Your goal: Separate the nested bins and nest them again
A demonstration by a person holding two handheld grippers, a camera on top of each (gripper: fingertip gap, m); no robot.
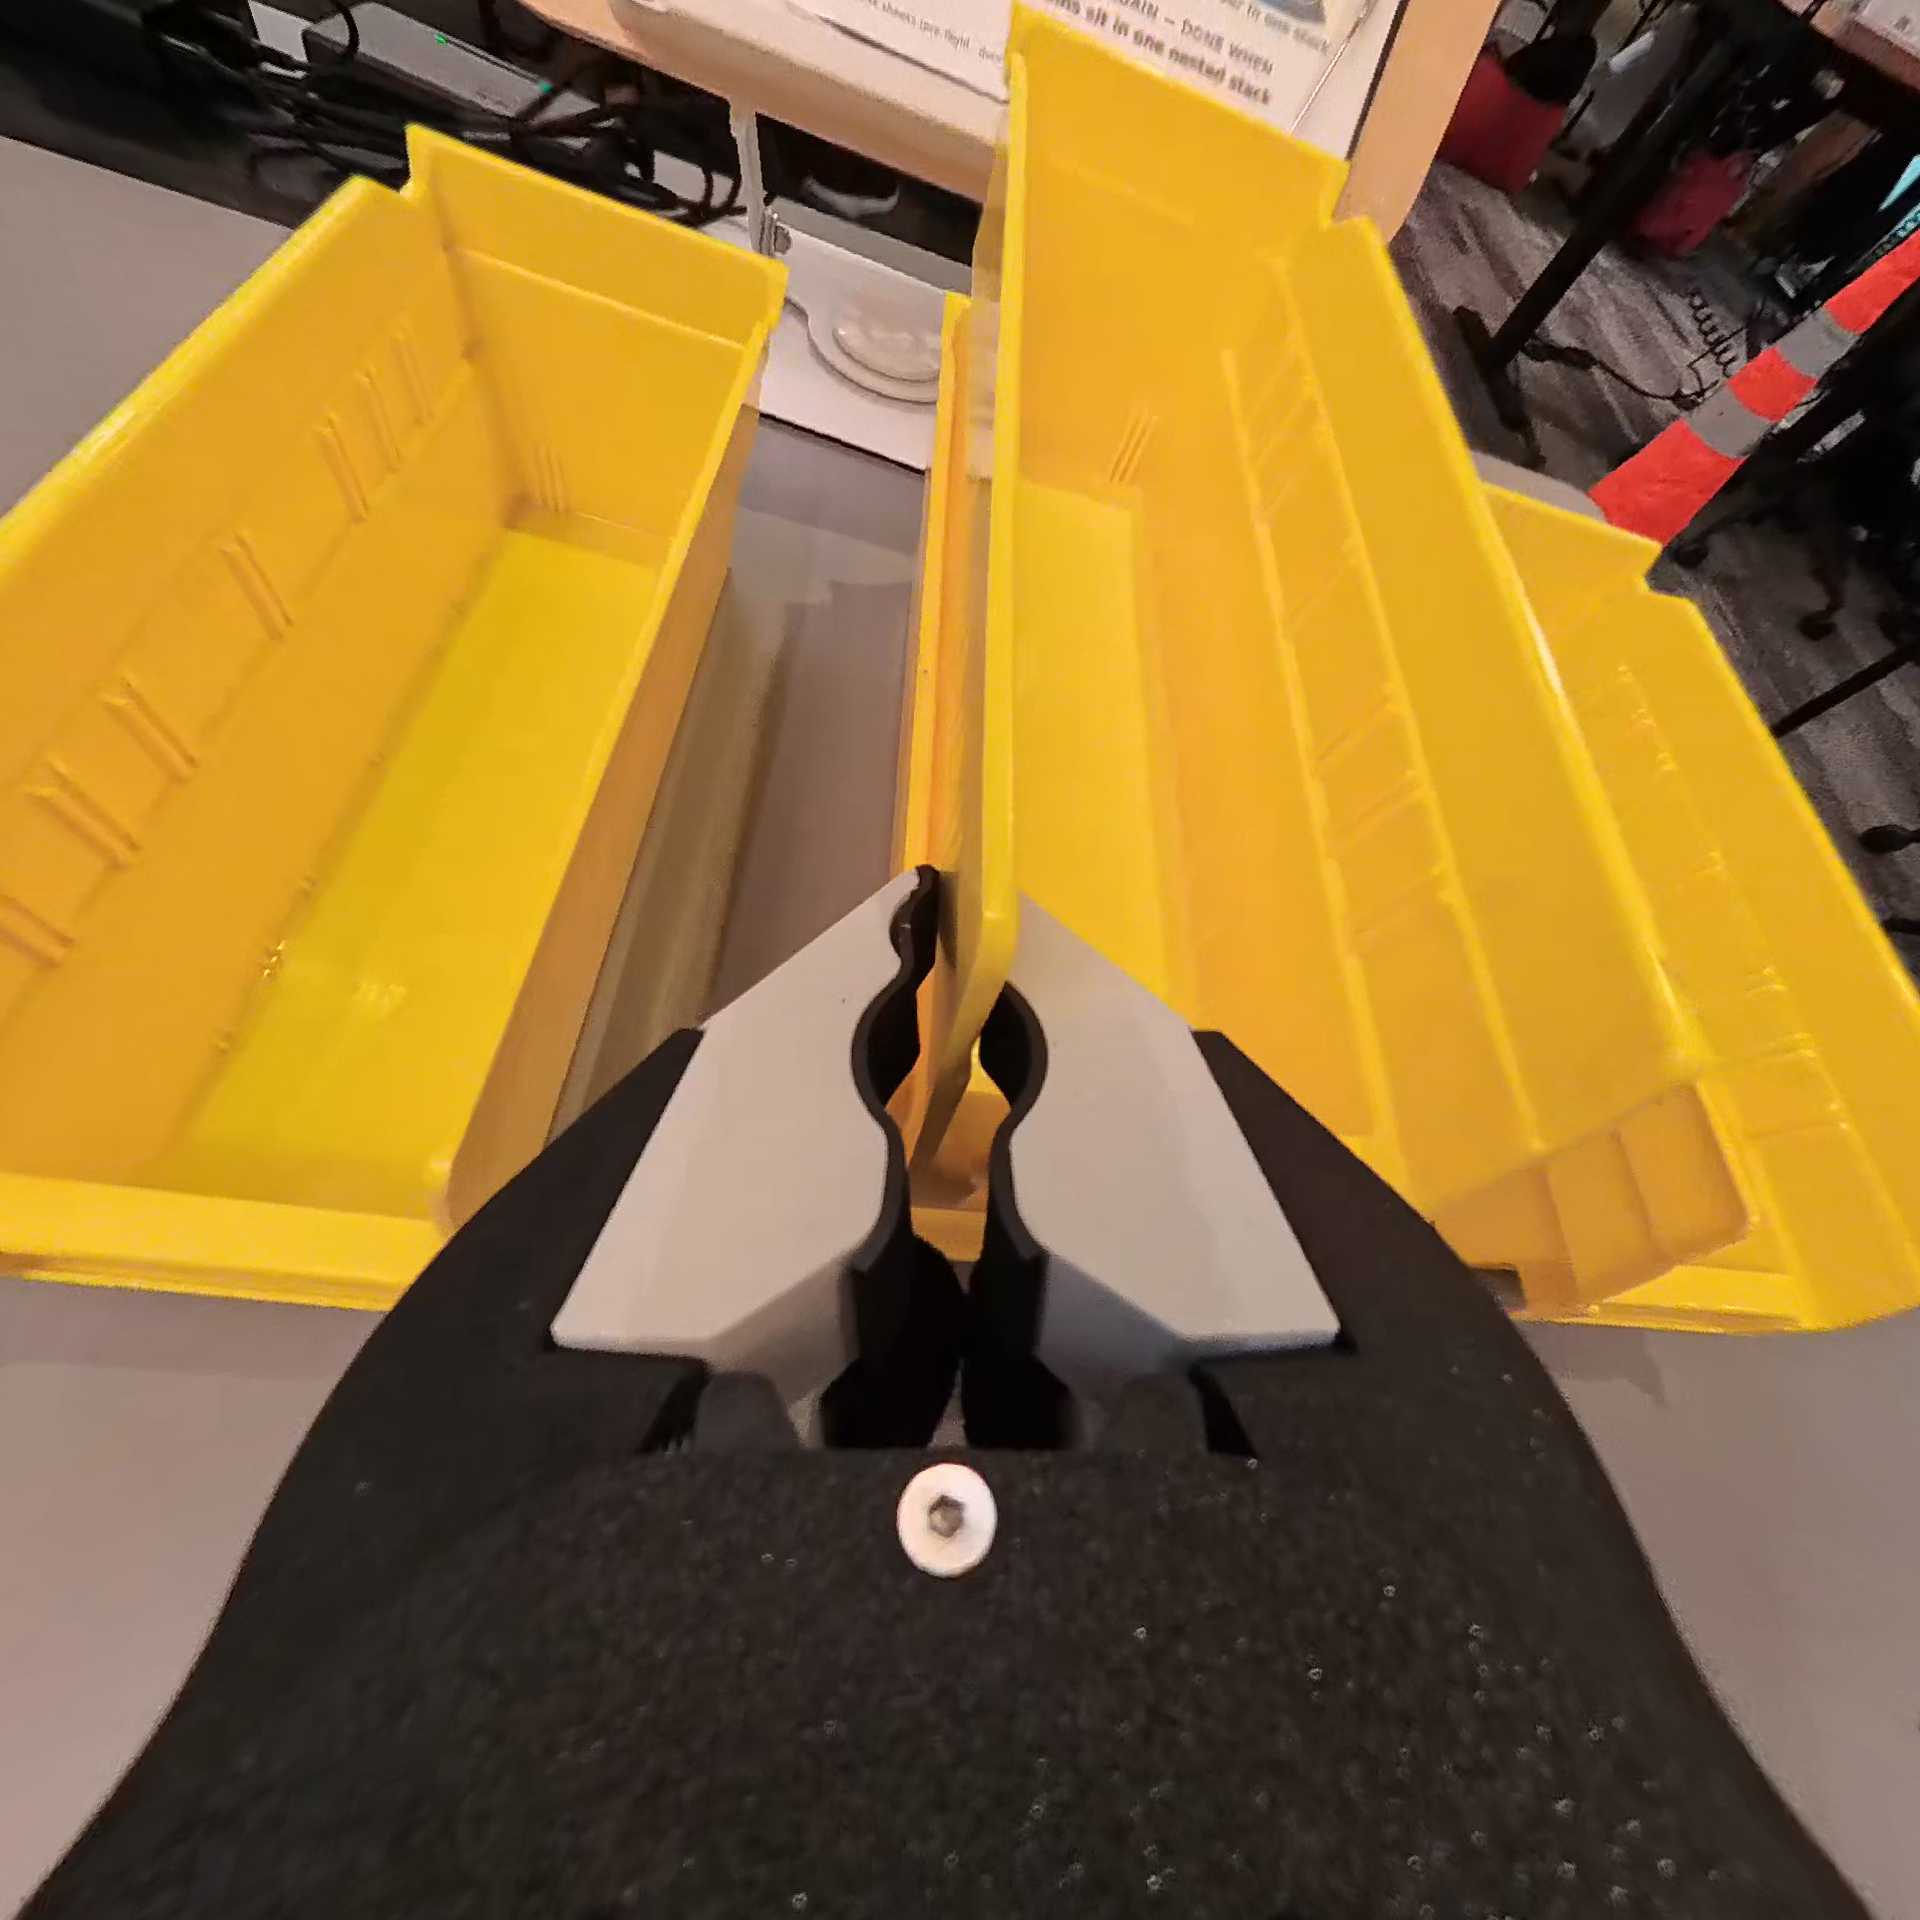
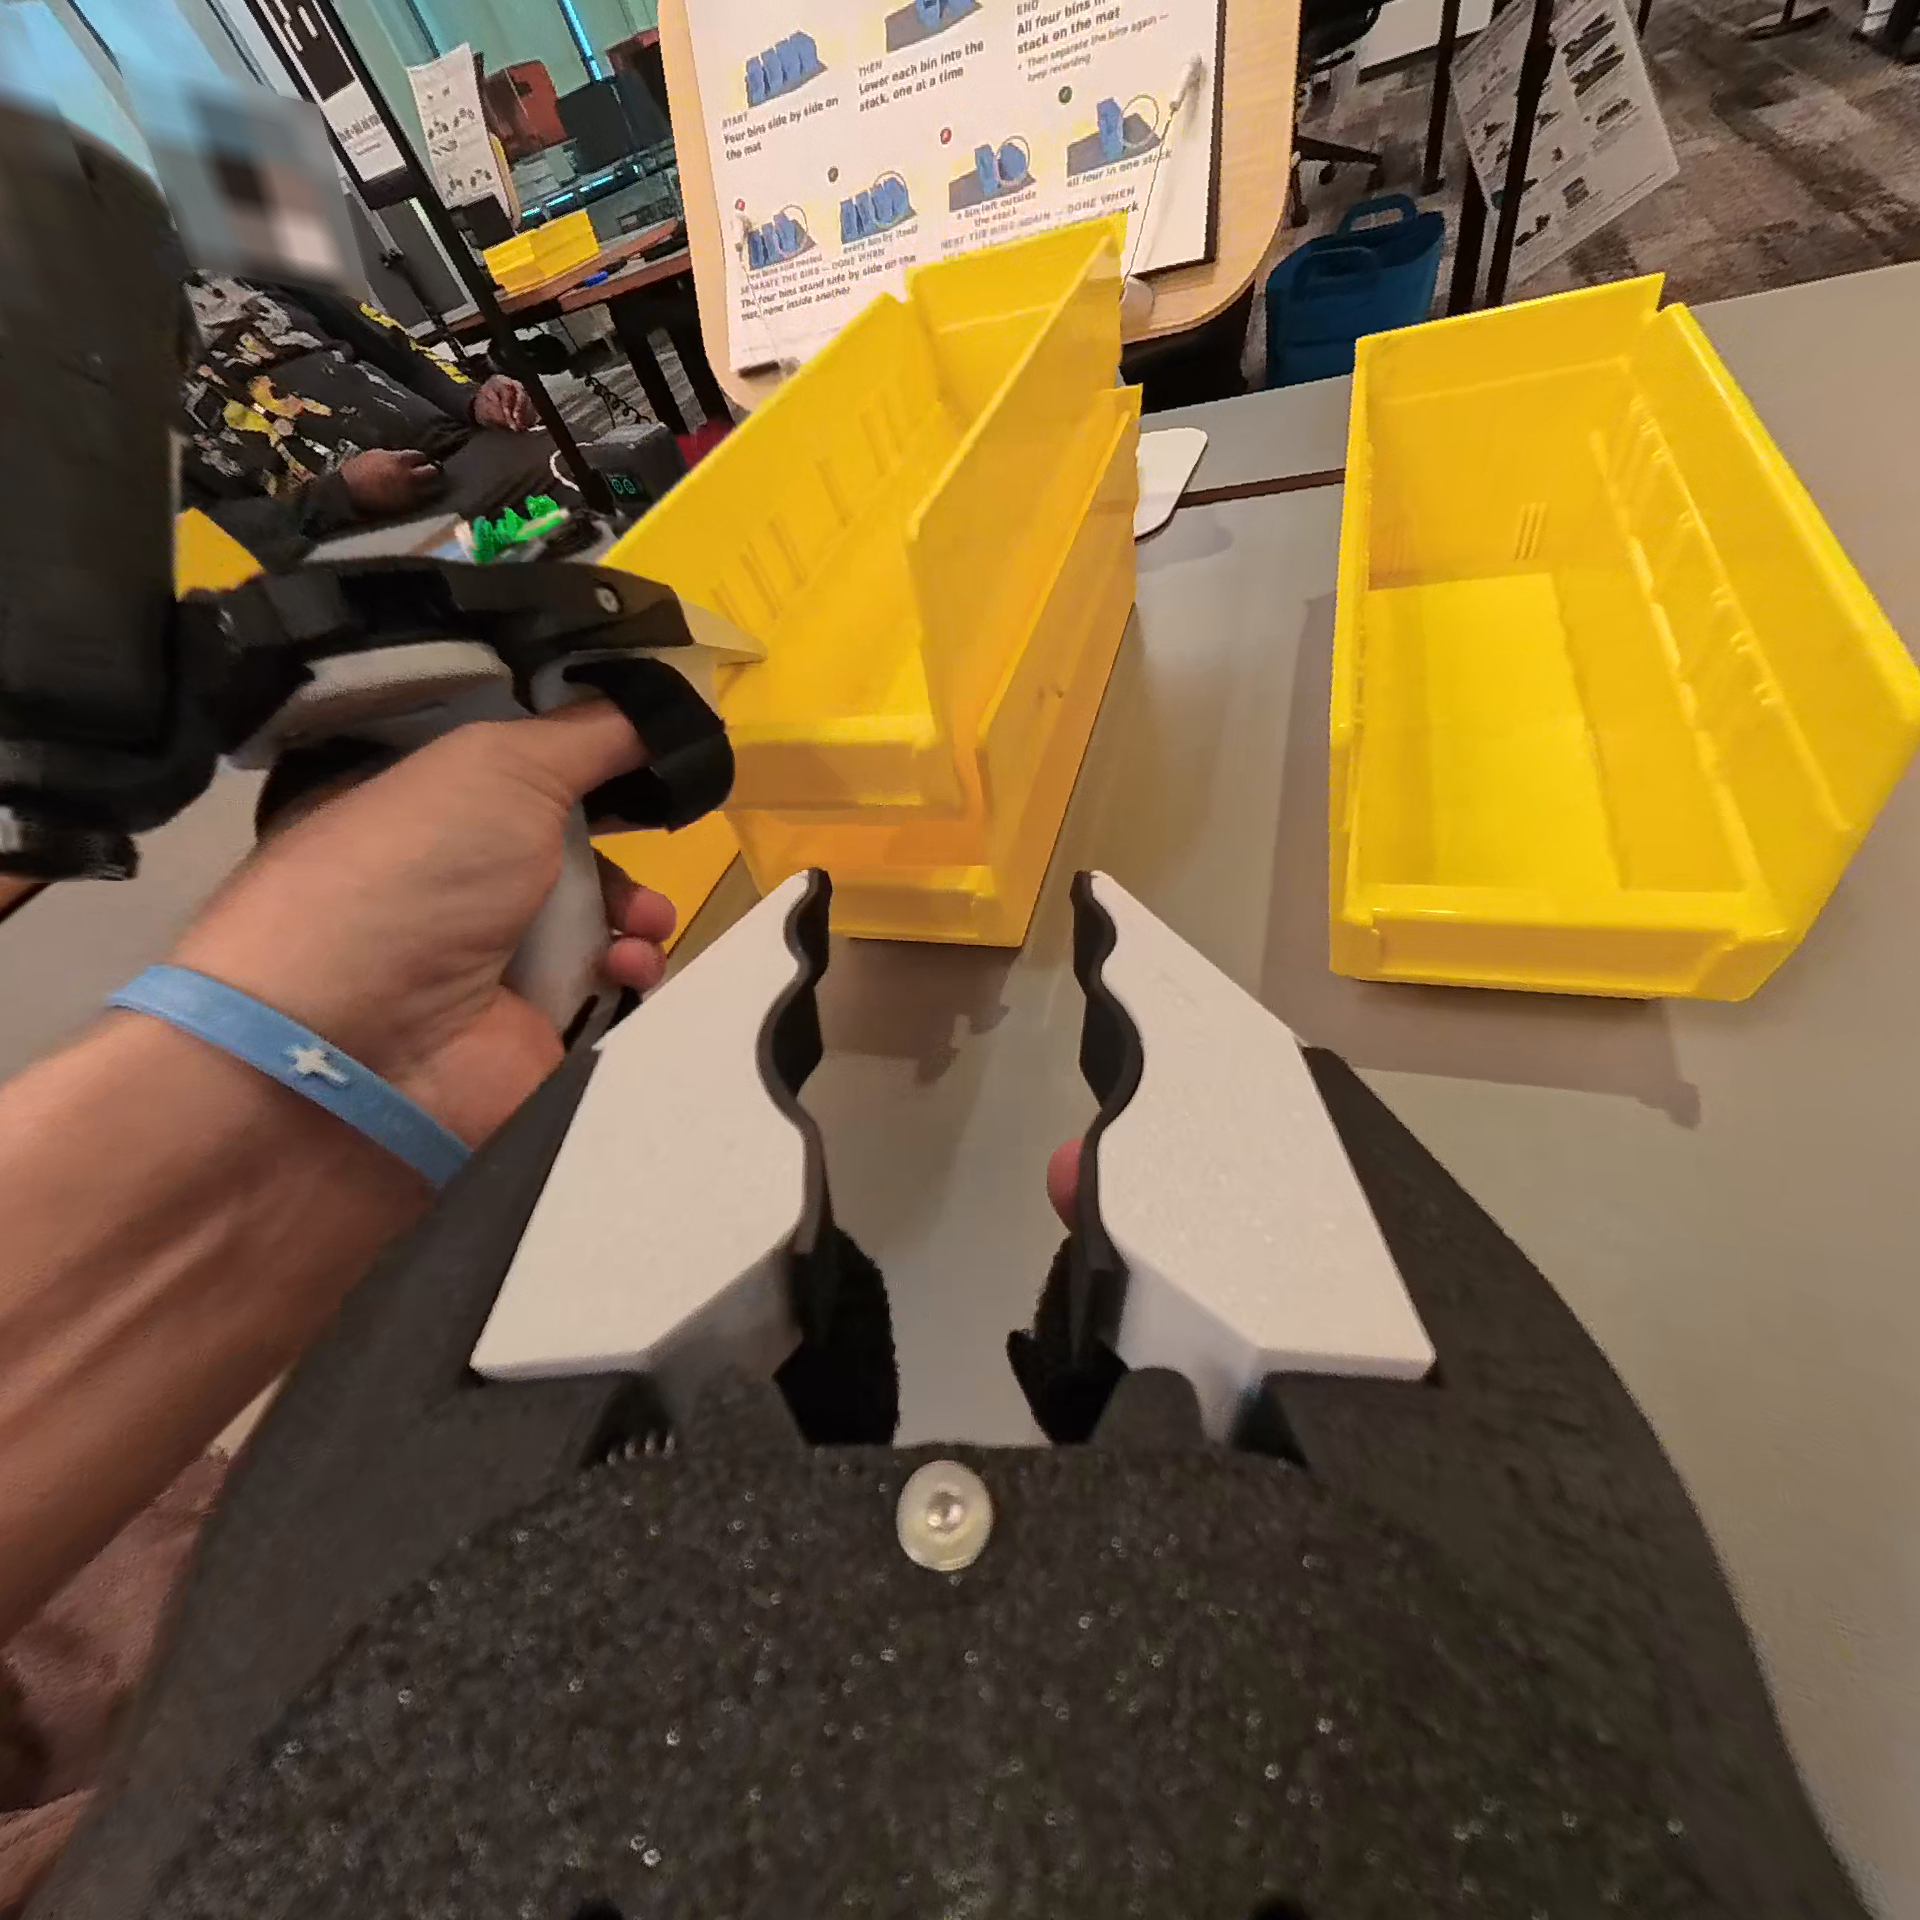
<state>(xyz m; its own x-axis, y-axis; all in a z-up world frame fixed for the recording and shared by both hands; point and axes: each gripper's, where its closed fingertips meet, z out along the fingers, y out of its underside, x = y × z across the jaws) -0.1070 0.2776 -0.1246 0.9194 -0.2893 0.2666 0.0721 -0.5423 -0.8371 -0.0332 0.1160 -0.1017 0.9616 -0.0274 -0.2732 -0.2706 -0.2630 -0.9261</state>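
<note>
Left wrist view: lifting a bin out of the stack.
My left gripper pinches the top bin wall, tilting it free at twelve o'clock; my right gripper waits agape, empty; a separated bin rests at one o'clock.

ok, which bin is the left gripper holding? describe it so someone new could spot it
On the grey table stand yellow bins: a lone one on the right, and a nested stack to its left. The held bin is the top one of that stack. Unlike the others it sits tilted, one side raised, with the left gripper shut on its side wall.
</note>
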